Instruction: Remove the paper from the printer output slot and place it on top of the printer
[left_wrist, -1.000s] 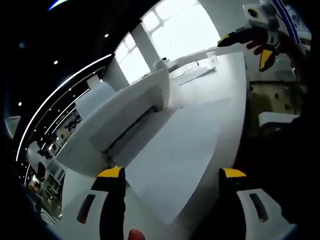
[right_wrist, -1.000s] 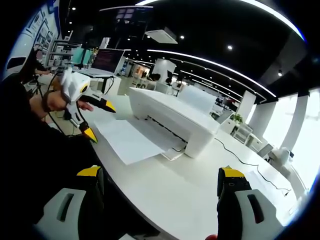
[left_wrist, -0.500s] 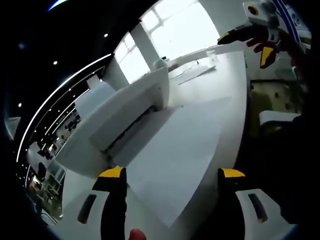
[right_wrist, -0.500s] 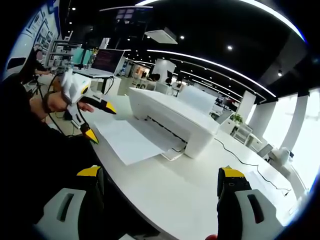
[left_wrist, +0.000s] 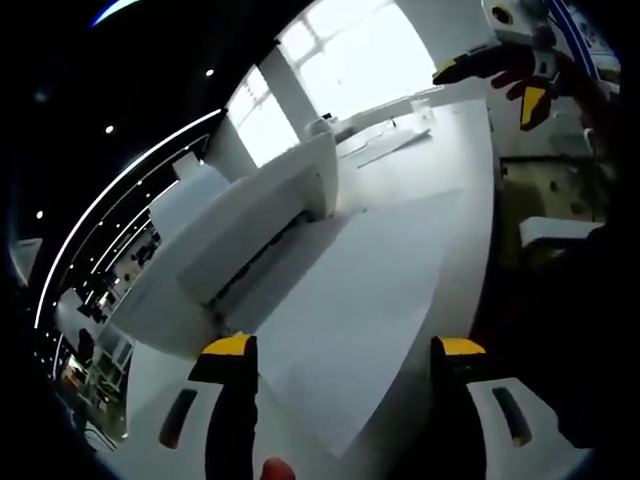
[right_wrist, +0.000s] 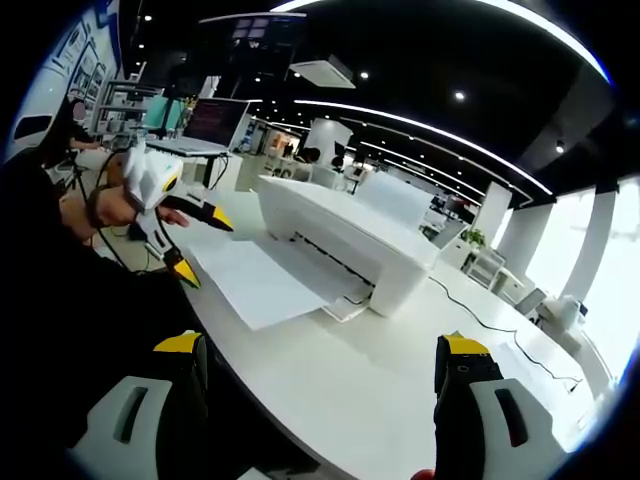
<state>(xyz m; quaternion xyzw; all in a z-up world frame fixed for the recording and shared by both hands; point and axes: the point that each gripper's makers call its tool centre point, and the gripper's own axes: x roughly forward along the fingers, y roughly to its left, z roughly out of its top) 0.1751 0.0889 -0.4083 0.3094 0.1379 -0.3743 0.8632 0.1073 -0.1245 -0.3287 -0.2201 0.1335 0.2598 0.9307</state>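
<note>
A white printer (right_wrist: 345, 240) is sitting on a long white desk (right_wrist: 400, 390), and a sheet of paper (right_wrist: 255, 282) is lying partly in the output slot at the printer's front, its free end spreading flat over the desk toward the near edge. In the left gripper view the same paper (left_wrist: 350, 310) is reaching out from the slot of the printer (left_wrist: 245, 225) toward the camera.

The left tool (left_wrist: 340, 348) is pointing along the desk at the paper's near edge, its two yellow-tipped jaws standing spread wide with nothing between them; the paper's corner is lying in the gap ahead of them, and whether they are touching it cannot be told. In the right gripper view this left tool (right_wrist: 190, 245) is being held in the person's hand (right_wrist: 120, 205) at the far left, its jaws parted, one above the paper's far corner and one angled down by the desk's edge.

The right tool (right_wrist: 320, 350) is hanging back from the desk's near side, well apart from the paper, its jaws also spread wide and gripping nothing. In the left gripper view the right tool (left_wrist: 500, 85) is showing at the upper right, held in a hand (left_wrist: 535, 72) above the desk's far stretch, jaws apart. A cable (right_wrist: 490, 320) is trailing over the desk beyond the printer.
</note>
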